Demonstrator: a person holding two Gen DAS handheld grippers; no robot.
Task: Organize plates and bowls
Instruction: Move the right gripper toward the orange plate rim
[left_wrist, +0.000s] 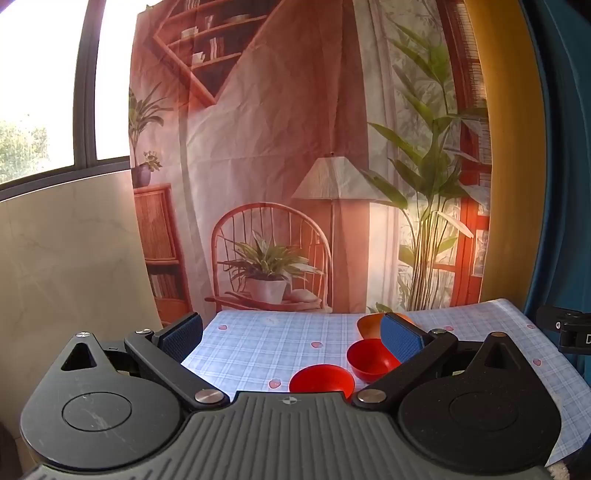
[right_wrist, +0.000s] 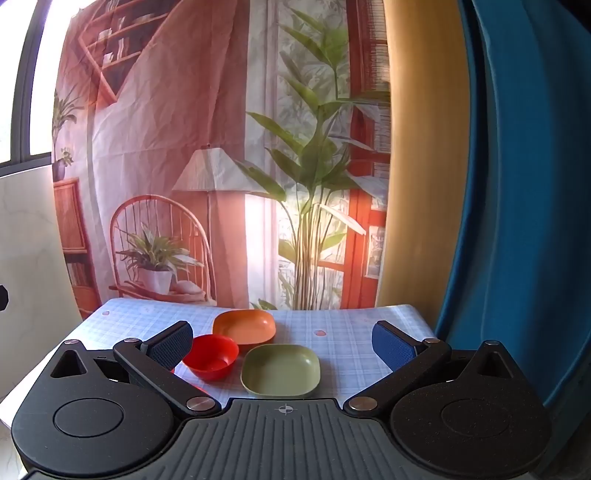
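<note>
Left gripper: jaws spread wide, nothing between them, hanging above the table's near edge
Right gripper: also wide and empty, tipped down at the dishes
Near bowl: red, at 6 o'clock in the left view, just past the gripper body
Far bowl: red, tilted, at 9 o'clock from the green plate, its rim close to the orange plate
Orange plate: 12 o'clock of the group, touching or just beside the green one, I cannot tell which
Risk: round tilted bowl could roll or skid off a pad; crowded dishes mean a wide jaw may knock a neighbour
Left view only: the 2 red bowls seen together
Right view only: green plate, whole orange plate; near bowl hidden behind the left finger
</note>
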